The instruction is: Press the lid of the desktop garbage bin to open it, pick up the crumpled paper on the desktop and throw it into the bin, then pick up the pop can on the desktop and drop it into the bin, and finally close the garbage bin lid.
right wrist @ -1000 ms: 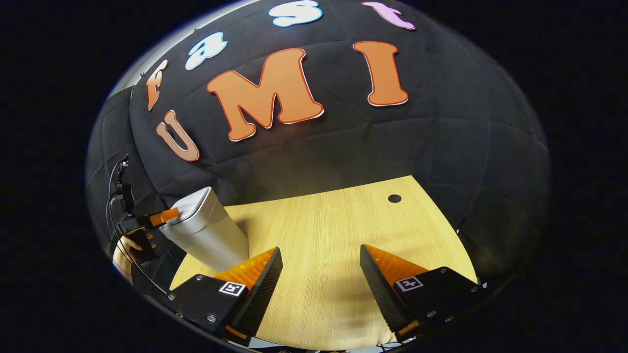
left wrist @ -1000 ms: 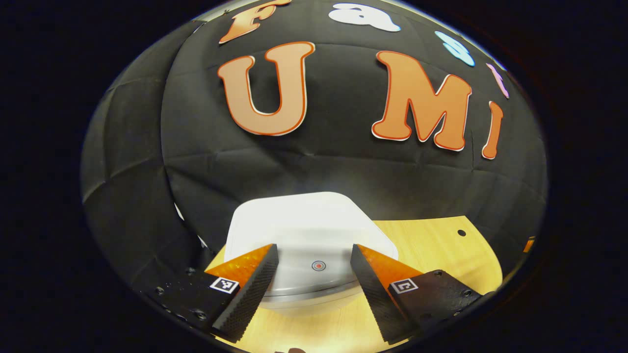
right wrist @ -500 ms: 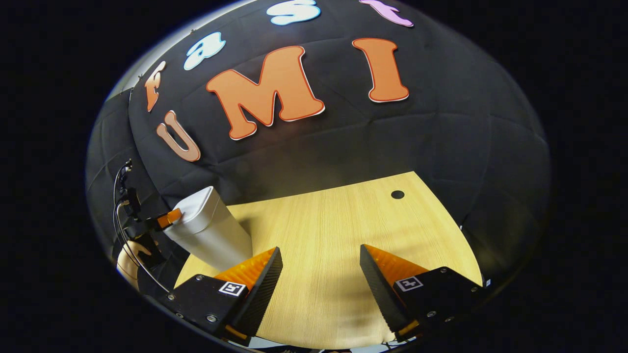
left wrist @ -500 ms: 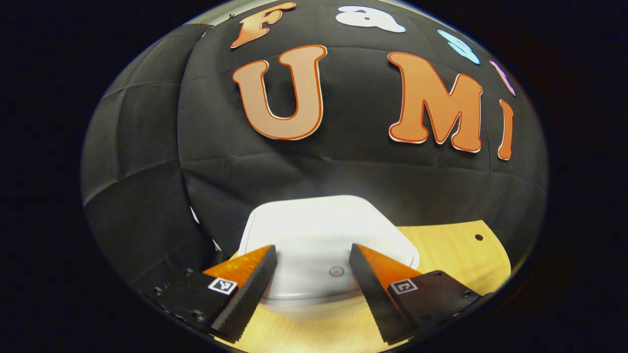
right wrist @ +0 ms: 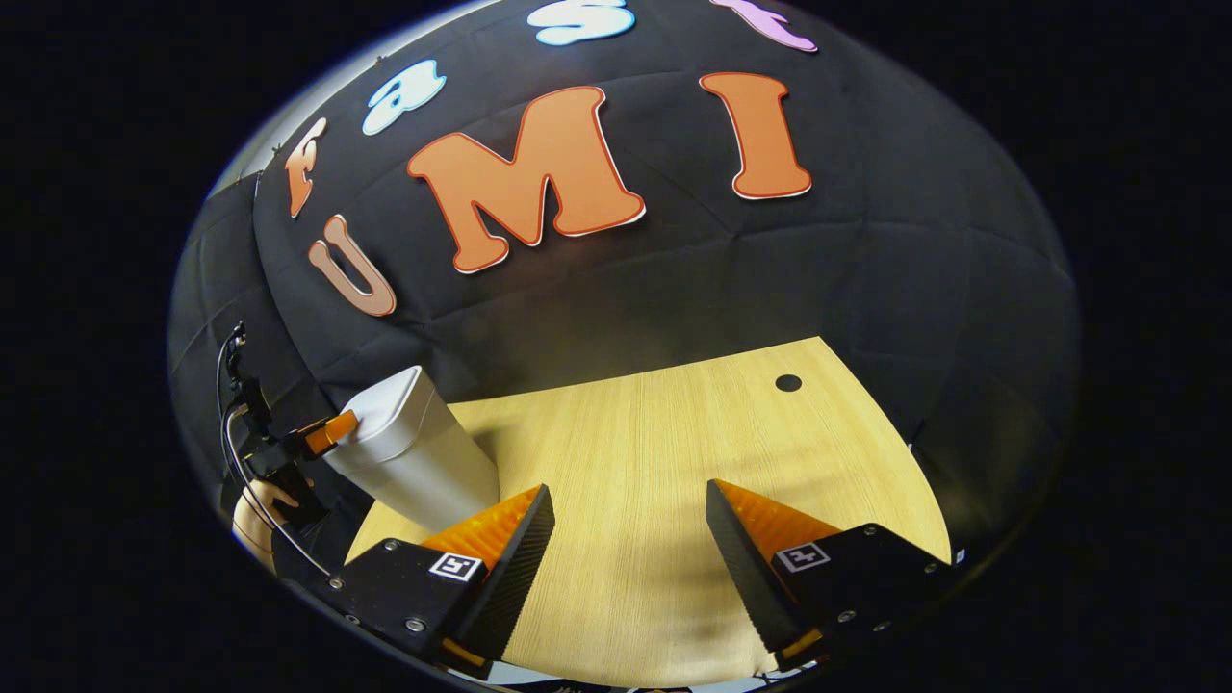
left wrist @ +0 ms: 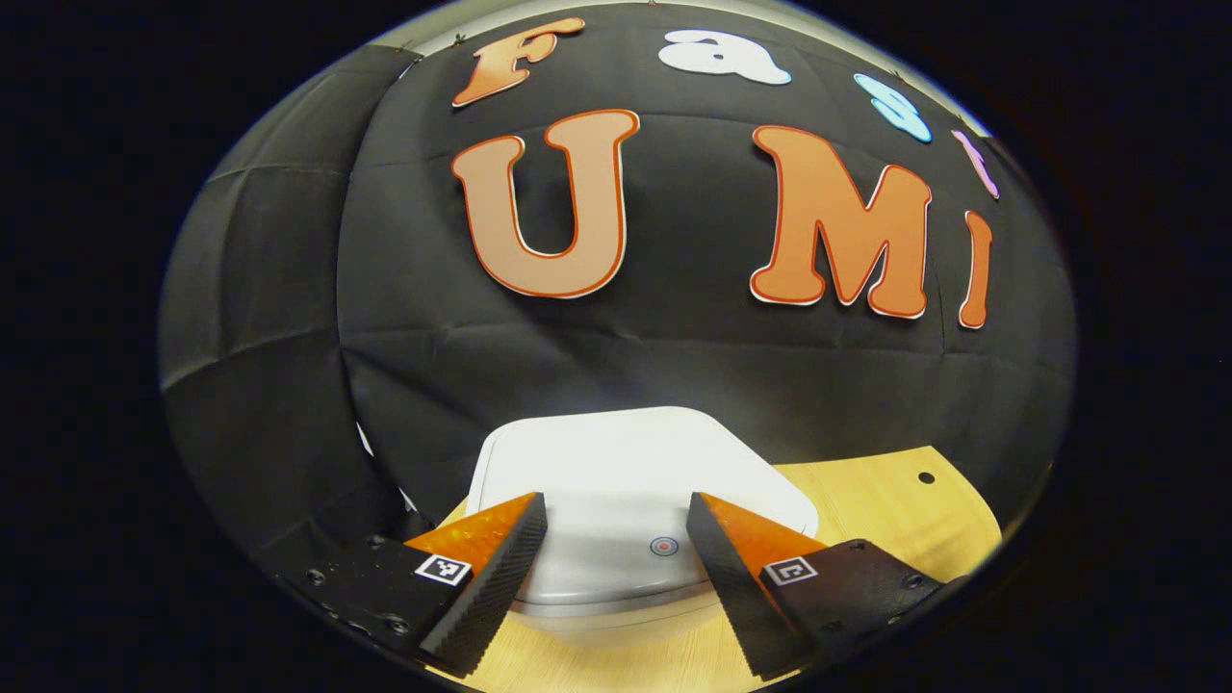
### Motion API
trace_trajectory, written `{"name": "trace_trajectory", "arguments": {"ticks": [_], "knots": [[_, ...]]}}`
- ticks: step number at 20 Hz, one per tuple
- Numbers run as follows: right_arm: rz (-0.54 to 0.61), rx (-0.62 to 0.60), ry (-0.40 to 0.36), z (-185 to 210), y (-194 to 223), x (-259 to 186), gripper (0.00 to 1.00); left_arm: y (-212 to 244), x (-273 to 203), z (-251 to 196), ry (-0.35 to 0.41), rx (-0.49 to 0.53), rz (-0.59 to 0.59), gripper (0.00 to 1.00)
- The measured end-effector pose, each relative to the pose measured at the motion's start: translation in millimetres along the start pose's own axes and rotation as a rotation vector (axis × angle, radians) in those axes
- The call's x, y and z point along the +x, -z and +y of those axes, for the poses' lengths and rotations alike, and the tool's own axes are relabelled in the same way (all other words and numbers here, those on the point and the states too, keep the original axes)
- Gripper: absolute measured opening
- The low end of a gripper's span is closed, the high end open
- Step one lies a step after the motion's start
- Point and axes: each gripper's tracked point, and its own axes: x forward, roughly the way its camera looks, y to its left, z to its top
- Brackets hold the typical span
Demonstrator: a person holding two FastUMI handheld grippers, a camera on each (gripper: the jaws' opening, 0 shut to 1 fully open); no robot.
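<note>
Left tongs (left wrist: 616,539): I am seeing them sitting released, fingers spread apart, hovering just over the near edge of the bin lid (left wrist: 635,481); neither finger is visibly pressing on it.
Bin lid: it is lying flat and closed on the bin; a small round red-centred mark (left wrist: 663,546) is showing between the two fingers, near the right one.
Garbage bin (right wrist: 414,462): in the right gripper view it is standing upright at the far left edge of the bench (right wrist: 654,462), against the black cloth wall; the left tongs (right wrist: 332,431) are reaching to its top from the left, with a hand (right wrist: 255,505) holding them below.
Right tongs (right wrist: 630,544): I am keeping them released, fingers wide apart, over bare bench well right of the bin.
Bench: a small dark hole (right wrist: 788,382) is showing near its far right corner.
</note>
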Motion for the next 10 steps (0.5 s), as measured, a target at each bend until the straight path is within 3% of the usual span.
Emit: {"name": "trace_trajectory", "arguments": {"ticks": [5,10], "knots": [[-0.023,-0.004,0.006,0.9,-10.4,-0.8,0.95,-5.0,-2.5,-7.7,0.014,-0.035,0.025,0.95],[-0.061,-0.008,0.004,9.4,-27.0,-0.3,0.95,-31.5,-24.3,-35.4,0.050,-0.023,-0.035,0.95]]}}
